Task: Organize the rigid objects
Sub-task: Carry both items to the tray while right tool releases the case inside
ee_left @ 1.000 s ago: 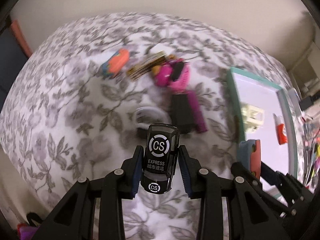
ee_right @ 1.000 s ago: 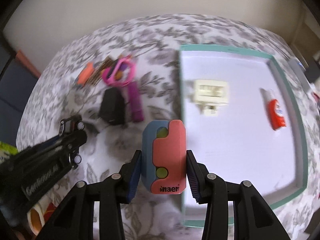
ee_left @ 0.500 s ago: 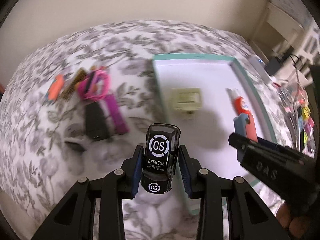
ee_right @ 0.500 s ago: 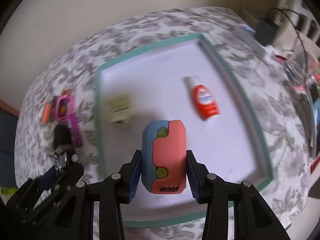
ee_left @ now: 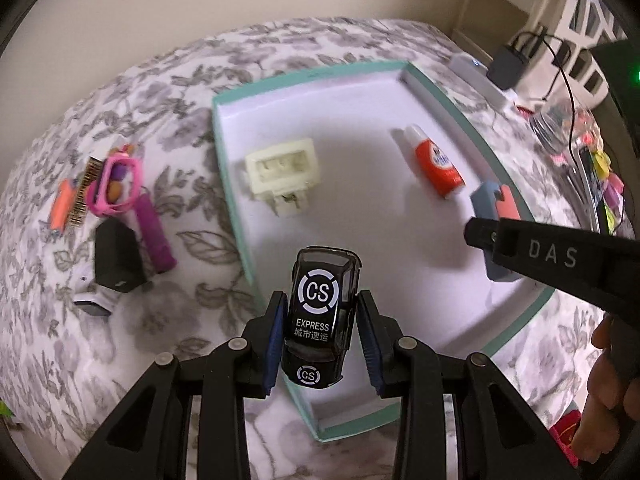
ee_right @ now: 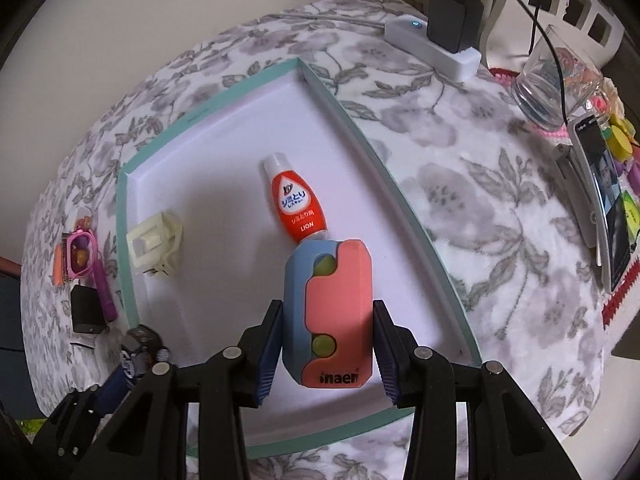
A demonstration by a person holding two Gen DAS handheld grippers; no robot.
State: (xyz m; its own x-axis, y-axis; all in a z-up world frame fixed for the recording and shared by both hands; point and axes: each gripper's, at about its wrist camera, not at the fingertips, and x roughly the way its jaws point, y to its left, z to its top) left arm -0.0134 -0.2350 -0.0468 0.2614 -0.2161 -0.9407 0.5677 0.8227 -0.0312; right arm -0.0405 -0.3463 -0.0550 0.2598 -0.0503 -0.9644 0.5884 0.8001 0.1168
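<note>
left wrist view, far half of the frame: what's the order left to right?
Orange eraser → pink glasses → cream plug adapter → red-and-white bottle → blue-and-coral block held in the right claw.

Both wrist cameras look steeply down from close above the teal-rimmed tray [ee_left: 496,148] [ee_right: 362,128]. The left view sits over its near-left corner, the right over its near edge. Both share the tray's floor and the flower-patterned tabletop [ee_left: 168,92] [ee_right: 460,184] around it.
</note>
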